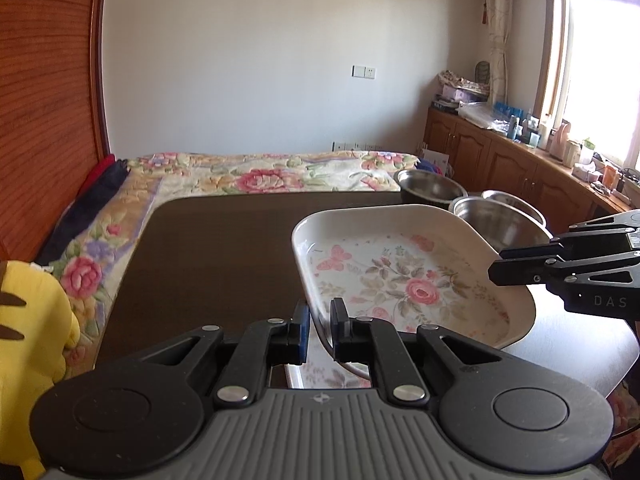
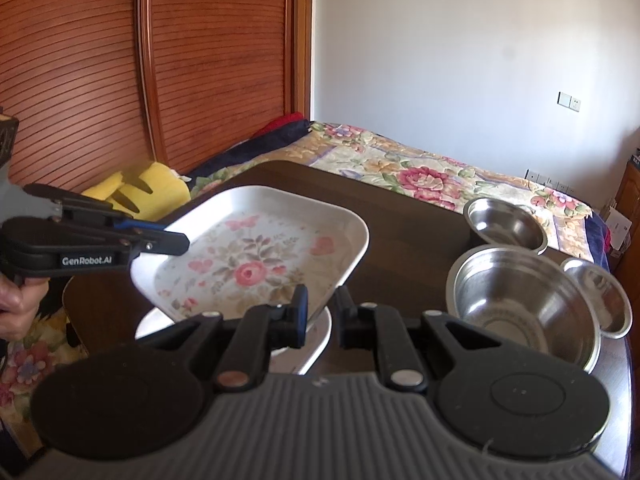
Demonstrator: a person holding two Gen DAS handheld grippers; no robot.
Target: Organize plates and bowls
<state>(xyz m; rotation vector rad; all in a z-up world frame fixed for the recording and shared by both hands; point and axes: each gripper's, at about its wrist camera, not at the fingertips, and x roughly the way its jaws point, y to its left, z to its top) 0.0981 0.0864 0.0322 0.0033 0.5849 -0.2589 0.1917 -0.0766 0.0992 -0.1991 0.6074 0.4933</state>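
Your left claw (image 1: 320, 316) and right claw (image 2: 322, 304) each pinch a rim of the floral plate (image 1: 404, 276), held tilted. A second plate (image 2: 320, 340) lies directly below on the surface (image 1: 216, 256); lower straight down.

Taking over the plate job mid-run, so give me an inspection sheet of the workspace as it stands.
Surface: dark wooden table, standing against a bed.
Job's things: floral plate raised and tilted; second plate lies beneath; three steel bowls side by side.
Clutter: nothing seen on the table.
Grippers: left gripper and right gripper each shut on the floral plate's rim, at opposite edges.
Cables: nothing seen.
Surroundings: floral bedspread, yellow plush toy, wooden wardrobe, cluttered window cabinet.
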